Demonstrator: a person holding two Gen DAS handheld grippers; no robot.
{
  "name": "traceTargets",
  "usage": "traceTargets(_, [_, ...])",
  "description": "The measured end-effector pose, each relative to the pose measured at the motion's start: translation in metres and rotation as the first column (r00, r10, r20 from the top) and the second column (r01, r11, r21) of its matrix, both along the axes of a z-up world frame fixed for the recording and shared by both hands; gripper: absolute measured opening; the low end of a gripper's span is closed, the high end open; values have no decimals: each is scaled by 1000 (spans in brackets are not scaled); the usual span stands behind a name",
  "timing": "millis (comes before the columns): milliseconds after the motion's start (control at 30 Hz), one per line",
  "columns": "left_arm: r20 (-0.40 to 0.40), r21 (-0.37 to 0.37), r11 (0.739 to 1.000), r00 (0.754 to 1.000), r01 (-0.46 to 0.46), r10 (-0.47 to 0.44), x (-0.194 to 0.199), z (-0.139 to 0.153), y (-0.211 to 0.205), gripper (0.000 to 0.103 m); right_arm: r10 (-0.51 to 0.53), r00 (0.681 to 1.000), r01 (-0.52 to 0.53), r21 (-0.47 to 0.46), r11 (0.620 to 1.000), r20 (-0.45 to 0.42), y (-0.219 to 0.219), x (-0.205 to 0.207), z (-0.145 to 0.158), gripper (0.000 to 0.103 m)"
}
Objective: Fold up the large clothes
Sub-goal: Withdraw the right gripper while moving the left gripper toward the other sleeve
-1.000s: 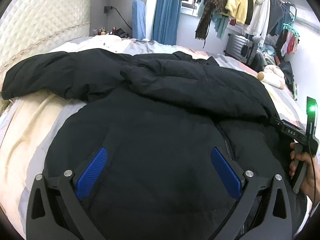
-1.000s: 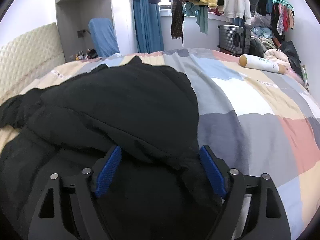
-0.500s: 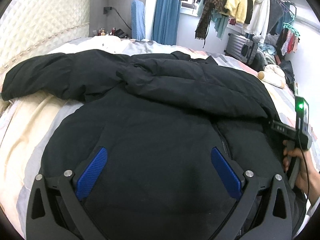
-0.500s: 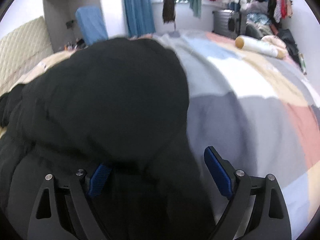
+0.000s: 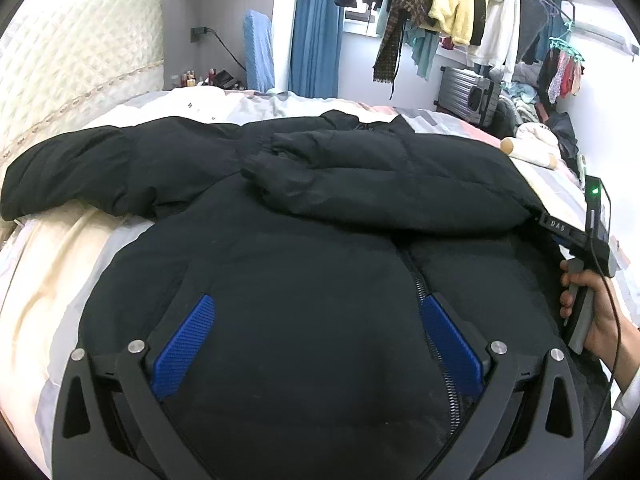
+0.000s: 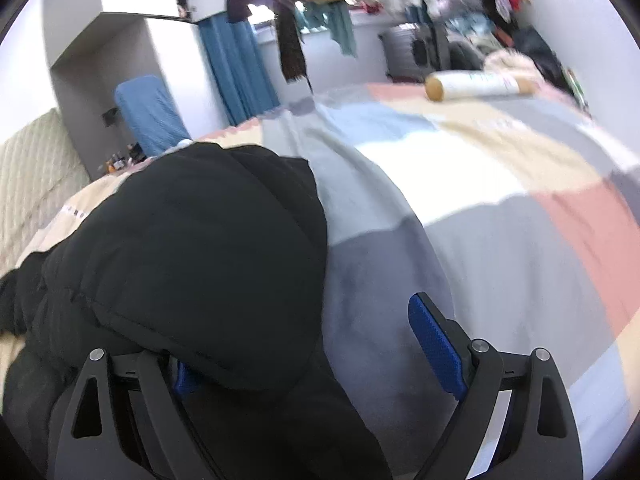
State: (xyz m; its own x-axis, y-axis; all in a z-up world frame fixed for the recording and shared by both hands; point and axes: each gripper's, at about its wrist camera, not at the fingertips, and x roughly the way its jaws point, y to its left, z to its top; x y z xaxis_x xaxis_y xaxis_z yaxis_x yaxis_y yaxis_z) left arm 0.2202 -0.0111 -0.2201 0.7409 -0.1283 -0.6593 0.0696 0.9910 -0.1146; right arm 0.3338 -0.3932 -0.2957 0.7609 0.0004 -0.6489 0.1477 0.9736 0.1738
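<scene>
Right wrist view shows your right gripper (image 6: 320, 356) has slid sideways, fingers wide and gripping nothing, with the black puffer jacket (image 6: 192, 260) on the bed (image 6: 500, 220), its sleeve folded across

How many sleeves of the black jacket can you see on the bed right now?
2. One sleeve stretches out left toward the headboard; the other sleeve is folded across the black jacket chest. Neither cuff is clearly visible.
</scene>
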Motion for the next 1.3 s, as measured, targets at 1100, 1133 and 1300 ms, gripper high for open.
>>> traceTargets(1100, [174,-105,994,985,36,-17,-106,81,16,103,359,910,-341,-117,933,209,159,-242,130,103])
traceTargets(1133, [177,-102,994,984,30,-12,-108,82,17,103,360,909,-341,-121,932,211,161,-248,129,103])
traceTargets(1300, [178,-127,992,984,3,19,-111,93,36,103,346,910,-330,-107,938,229,161,-271,125,103])
